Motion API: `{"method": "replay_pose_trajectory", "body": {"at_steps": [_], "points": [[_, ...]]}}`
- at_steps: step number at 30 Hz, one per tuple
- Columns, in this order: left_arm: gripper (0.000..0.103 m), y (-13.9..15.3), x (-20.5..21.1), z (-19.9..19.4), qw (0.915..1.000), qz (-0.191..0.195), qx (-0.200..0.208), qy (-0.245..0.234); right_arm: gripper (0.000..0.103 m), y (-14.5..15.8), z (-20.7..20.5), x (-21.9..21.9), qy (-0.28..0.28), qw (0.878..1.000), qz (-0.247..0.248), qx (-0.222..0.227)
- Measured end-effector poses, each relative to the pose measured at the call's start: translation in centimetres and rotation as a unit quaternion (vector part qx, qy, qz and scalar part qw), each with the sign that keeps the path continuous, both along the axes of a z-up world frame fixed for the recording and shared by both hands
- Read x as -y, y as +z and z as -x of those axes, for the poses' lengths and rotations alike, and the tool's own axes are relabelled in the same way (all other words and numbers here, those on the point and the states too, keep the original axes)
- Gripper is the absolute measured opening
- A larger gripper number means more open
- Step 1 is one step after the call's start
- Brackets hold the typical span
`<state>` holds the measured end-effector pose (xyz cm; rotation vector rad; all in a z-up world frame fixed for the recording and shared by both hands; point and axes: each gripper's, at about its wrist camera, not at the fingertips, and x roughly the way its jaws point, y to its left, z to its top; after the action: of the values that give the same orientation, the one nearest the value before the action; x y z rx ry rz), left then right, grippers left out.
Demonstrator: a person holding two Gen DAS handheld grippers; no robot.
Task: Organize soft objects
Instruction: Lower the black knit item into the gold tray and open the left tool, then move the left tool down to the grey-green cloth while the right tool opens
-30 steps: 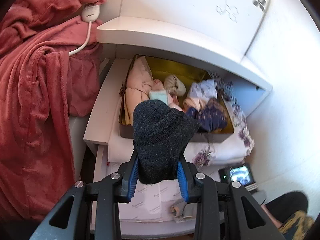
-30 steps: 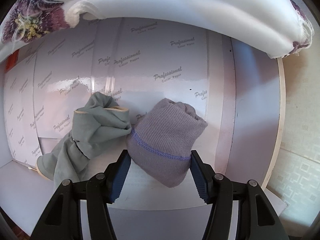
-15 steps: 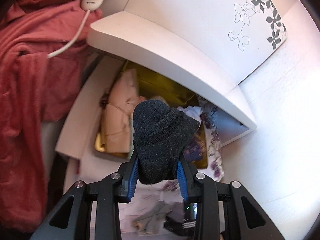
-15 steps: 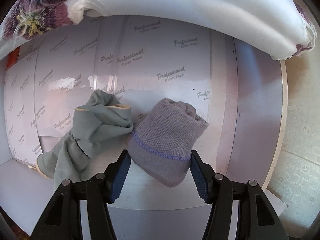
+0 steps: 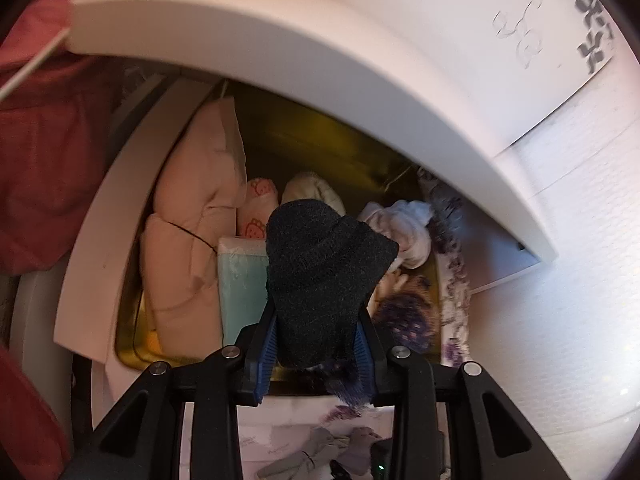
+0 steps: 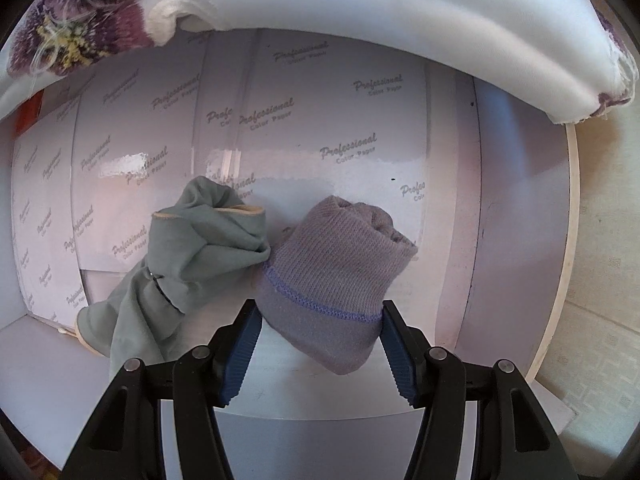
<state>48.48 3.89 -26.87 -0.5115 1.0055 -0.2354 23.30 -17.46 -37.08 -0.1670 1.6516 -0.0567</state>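
My left gripper (image 5: 316,344) is shut on a rolled black knit sock (image 5: 324,272) and holds it just above the gold box (image 5: 316,140) under the white shelf. The box holds a peach padded item (image 5: 192,240), a pale teal packet (image 5: 240,284), a cream roll (image 5: 316,192), a white bundle (image 5: 404,232) and a purple bundle (image 5: 408,316). My right gripper (image 6: 318,344) has its blue pads against both sides of a rolled lilac sock (image 6: 336,280) that lies on white printed paper (image 6: 280,128). A grey-green sock (image 6: 188,264) lies beside it on the left.
A white shelf board (image 5: 280,52) overhangs the box closely. A red robe (image 5: 44,152) hangs at the left. A floral white cloth (image 6: 360,4) hangs over the lower shelf. The grey-green sock also shows at the bottom of the left wrist view (image 5: 316,452).
My left gripper has carried the black sock forward and down, close over the gold box under the shelf. My right gripper and the lilac sock have stayed still.
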Motion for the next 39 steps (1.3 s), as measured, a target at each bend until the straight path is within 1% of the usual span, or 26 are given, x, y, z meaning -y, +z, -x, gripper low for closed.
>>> {"method": "replay_pose_trajectory", "body": {"at_steps": [3,6,9,12,15,16,17,20,28,34,39], "points": [[0.034,-1.4,0.5,-1.0,0.9997,-0.022,-0.013,-0.003,0.06,-0.1,0.0,-0.1,0.001,1.0,0.001,-0.001],[0.035,-2.2,0.8,-1.3,0.9994,-0.03,-0.017,-0.004,0.06,-0.2,0.0,-0.1,0.003,1.0,0.001,0.0],[0.039,-2.5,1.6,-1.5,0.9988,-0.045,-0.015,-0.008,0.06,-0.2,0.0,-0.2,0.003,1.0,0.001,0.0],[0.042,-2.2,1.7,-1.3,0.9989,-0.045,-0.01,-0.009,0.06,-0.2,0.1,-0.3,0.002,1.0,0.0,0.0],[0.045,-2.1,0.7,-1.2,0.9992,-0.037,-0.011,-0.007,0.06,-0.3,0.1,-0.3,0.003,1.0,0.001,0.0],[0.049,-2.1,1.0,-1.3,0.9993,-0.036,-0.009,-0.007,0.06,-0.3,0.2,-0.4,0.003,1.0,0.001,0.0],[0.053,-1.9,0.9,-1.0,0.9994,-0.033,-0.005,-0.006,0.06,-0.3,0.2,-0.3,0.002,1.0,0.001,0.0],[0.058,-1.1,0.6,-0.1,0.999,-0.043,0.011,-0.004,0.06,-0.3,0.2,-0.4,0.001,1.0,0.0,0.0],[0.058,0.0,-0.2,3.2,0.998,-0.056,0.03,-0.002,0.06,-0.3,0.1,-0.3,0.002,1.0,0.001,0.0],[0.058,0.3,-0.1,6.5,0.9965,-0.069,0.044,-0.019,0.06,-0.2,0.2,-0.3,0.001,1.0,0.0,0.001],[0.058,-0.5,0.1,9.0,0.9961,-0.073,0.035,-0.036,0.061,-0.2,0.2,0.1,-0.005,1.0,-0.005,0.002]]}}
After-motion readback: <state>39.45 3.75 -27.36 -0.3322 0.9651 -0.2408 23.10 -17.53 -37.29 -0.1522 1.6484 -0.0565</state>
